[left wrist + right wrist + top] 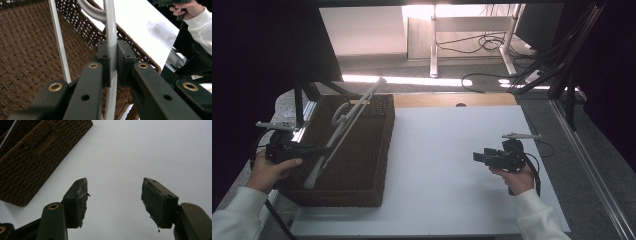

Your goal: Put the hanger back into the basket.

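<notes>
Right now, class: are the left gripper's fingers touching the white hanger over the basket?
Touching. The left gripper view shows the left gripper with both fingers pressed against the white hanger, no gap.

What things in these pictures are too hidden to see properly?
- White hanger: its lower end, high view, hidden behind the basket wall.
- Same hanger, left gripper view: top cut off by the frame edge.
- Basket, right gripper view: most of it cut off at the left edge.
</notes>
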A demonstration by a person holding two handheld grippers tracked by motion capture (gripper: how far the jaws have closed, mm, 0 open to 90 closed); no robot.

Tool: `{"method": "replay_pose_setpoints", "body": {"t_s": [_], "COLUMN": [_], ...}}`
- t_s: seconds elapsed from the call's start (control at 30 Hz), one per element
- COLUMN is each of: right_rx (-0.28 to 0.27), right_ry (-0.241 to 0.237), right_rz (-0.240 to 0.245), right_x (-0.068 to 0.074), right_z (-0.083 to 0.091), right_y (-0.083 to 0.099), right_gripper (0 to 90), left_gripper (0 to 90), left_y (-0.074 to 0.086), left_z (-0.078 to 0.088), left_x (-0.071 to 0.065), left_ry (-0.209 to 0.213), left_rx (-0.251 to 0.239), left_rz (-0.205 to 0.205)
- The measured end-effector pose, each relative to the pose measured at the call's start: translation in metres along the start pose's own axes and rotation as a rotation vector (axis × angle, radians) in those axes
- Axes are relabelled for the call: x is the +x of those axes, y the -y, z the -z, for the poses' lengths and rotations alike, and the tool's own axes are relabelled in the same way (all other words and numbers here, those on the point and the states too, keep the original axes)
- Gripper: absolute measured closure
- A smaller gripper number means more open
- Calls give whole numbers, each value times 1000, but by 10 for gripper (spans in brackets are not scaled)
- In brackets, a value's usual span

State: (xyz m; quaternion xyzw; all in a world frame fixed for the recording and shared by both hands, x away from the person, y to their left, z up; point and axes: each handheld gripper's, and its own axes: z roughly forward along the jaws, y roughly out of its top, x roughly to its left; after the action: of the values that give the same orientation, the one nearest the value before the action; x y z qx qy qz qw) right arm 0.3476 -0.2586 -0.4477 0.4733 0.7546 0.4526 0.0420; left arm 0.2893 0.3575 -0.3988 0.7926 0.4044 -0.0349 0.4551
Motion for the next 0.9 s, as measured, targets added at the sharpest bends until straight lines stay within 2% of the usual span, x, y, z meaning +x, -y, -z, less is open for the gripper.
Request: {"method": "replay_pose_setpoints", "body": {"t_s": [0.27, 0.37, 0.43, 0.5, 0.53, 0.63, 0.73, 0.9], "right_rx": [12, 14, 15, 16, 16, 16, 17, 15], "right_ry": [0, -1, -1, -1, 0, 0, 1, -2], "right_rz": [-1, -2, -2, -2, -2, -2, -3, -5], "right_x": [-1, 0, 0, 0, 0, -1, -1, -2], "right_z": [-2, -2, -2, -2, -2, -2, -1, -1], "right_y": [0, 1, 1, 1, 1, 1, 1, 1], "right_gripper": [376, 374, 373, 373, 372, 371, 371, 368], "left_gripper": [829, 824, 809, 658, 596, 504, 448, 402], "left_y": [9, 9, 10, 9, 8, 7, 6, 7], "left_z": [-8, -15, -20, -22, -22, -23, -23, -23], "left_x": [10, 12, 12, 13, 12, 9, 7, 1], "left_ry": [-6, -33, -83, -86, -106, -148, -167, -154], "left_rx": [59, 94, 113, 101, 93, 82, 65, 19], "left_rz": [15, 32, 28, 46, 47, 52, 53, 57]}}
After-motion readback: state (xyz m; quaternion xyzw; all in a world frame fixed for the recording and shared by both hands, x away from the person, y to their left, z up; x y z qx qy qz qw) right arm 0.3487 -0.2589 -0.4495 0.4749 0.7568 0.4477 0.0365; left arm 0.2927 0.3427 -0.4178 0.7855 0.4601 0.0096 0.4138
